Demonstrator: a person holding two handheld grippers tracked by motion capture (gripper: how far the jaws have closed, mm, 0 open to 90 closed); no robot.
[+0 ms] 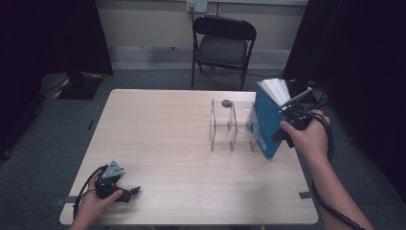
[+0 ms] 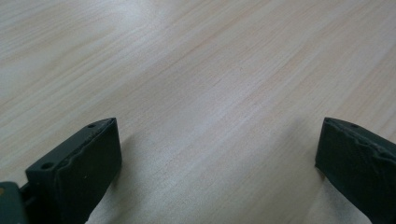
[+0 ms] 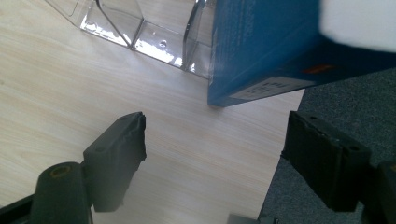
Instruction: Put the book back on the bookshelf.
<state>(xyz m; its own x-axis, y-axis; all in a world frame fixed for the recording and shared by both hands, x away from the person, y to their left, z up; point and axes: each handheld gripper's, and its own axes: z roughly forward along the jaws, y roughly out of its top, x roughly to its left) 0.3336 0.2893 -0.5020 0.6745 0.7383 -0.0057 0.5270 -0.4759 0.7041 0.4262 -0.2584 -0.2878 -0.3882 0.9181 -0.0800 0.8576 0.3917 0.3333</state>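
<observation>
The blue book point(image 1: 267, 122) is standing upright at the right edge of the wooden table point(image 1: 182, 158), its white pages fanning slightly at the top; it is resting against the right end of the clear acrylic divider rack point(image 1: 231, 125), which is sitting on the right half of the table, toward the far side. In the right gripper view the book's point(image 3: 261, 51) lower corner is sitting on the tabletop just beyond the jaws, with the clear rack point(image 3: 140, 32) lying to its left and the grey carpet point(image 3: 336, 98) showing past the table edge. The right gripper point(image 3: 212, 140) is hovering just near of the book with its jaws spread wide and nothing between them; the pads are not touching the cover, so the book is standing free of the grip. In the high view the right gripper point(image 1: 290, 128) is sitting in the person's hand at the book's right side, its cable looping around the wrist.

The left gripper point(image 1: 129, 192) is resting at the near left corner of the table, held in the person's left hand; in its own view the left gripper point(image 2: 217, 144) is showing both jaws wide apart over bare wood, grasping nothing.

A black folding chair point(image 1: 222, 45) is standing beyond the far edge of the table.
</observation>
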